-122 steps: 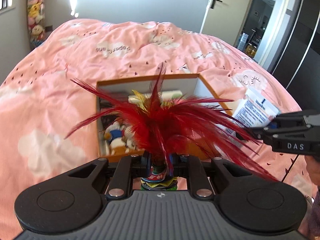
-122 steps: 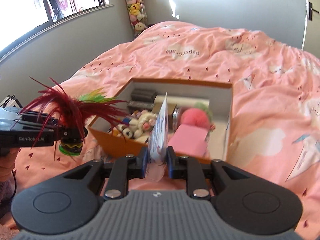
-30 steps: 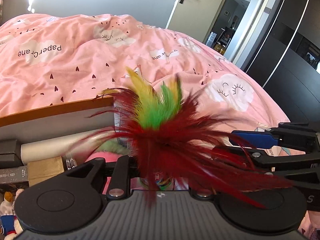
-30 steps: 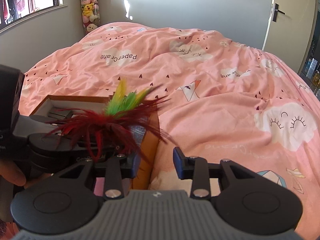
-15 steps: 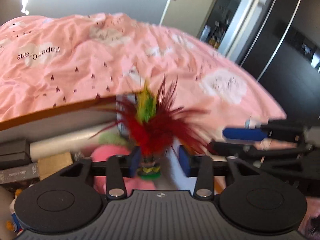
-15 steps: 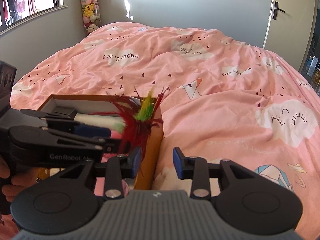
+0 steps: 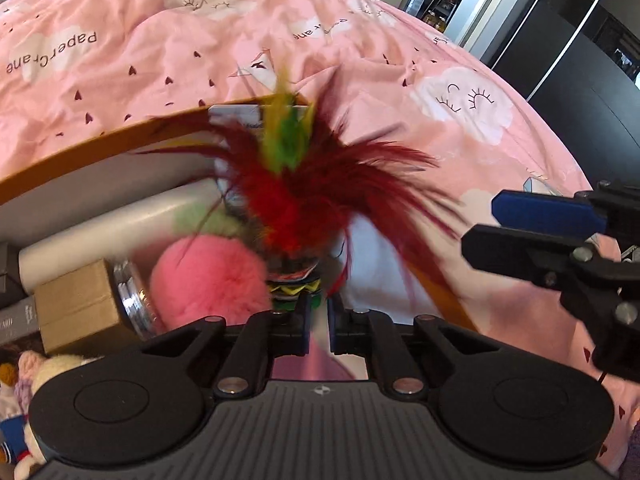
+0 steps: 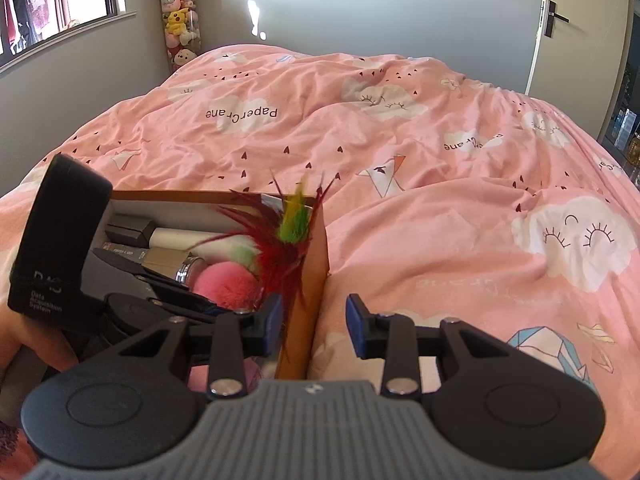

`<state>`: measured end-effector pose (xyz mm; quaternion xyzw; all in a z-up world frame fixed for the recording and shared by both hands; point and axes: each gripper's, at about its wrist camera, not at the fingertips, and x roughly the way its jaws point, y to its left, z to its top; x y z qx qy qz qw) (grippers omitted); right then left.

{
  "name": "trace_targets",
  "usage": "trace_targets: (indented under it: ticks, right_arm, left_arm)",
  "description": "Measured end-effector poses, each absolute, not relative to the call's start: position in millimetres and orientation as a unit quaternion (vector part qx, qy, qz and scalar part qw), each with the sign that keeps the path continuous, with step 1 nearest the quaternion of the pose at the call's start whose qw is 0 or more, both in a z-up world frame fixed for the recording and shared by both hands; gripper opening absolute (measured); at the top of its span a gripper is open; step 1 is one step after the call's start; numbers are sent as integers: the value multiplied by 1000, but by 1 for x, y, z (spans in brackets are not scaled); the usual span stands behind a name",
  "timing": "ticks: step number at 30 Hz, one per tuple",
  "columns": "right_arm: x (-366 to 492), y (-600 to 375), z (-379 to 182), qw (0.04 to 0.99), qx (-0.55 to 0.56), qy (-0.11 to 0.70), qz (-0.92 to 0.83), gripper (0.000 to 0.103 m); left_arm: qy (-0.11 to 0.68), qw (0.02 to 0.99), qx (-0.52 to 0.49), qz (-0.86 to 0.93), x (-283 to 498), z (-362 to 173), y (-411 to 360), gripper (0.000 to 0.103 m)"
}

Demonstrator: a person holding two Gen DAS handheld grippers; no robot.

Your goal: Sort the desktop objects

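Observation:
A red, green and yellow feather shuttlecock [image 7: 296, 204] stands inside the orange box [image 7: 100, 148], next to a pink pompom [image 7: 208, 276]. My left gripper [image 7: 318, 322] is just behind its disc base, fingers nearly together and not around it. In the right wrist view the shuttlecock [image 8: 286, 248] leans against the box's right wall [image 8: 310, 280]. My right gripper [image 8: 314, 320] is open and empty, straddling that wall. It also shows in the left wrist view [image 7: 552, 232].
The box holds a white roll [image 7: 108, 224], a cardboard block [image 7: 76, 304], a metal-lidded jar [image 7: 130, 300], dark card boxes [image 8: 128, 232] and plush toys [image 7: 24, 376]. The pink quilt [image 8: 440, 184] lies all around. A door [image 8: 580, 28] is at the back right.
My left gripper let go of the shuttlecock, which now stands in the box, and its fingers closed nearly together behind the base. My right gripper stayed open by the box wall.

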<state>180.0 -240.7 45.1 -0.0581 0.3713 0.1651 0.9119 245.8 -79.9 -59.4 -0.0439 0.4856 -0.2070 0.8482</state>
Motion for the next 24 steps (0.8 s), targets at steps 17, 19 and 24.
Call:
trace_targets:
  ticks: [17, 19, 24]
  right_arm:
    - [171, -232, 41, 908, -42, 375, 179, 37]
    - [168, -230, 43, 909, -34, 374, 182, 37]
    - [151, -218, 47, 911, -22, 366, 190, 38]
  left_arm:
    - [465, 870, -36, -162, 210, -25, -61, 9]
    - [457, 876, -43, -147, 201, -15, -53, 11]
    - [430, 894, -59, -115, 172, 6, -33, 16]
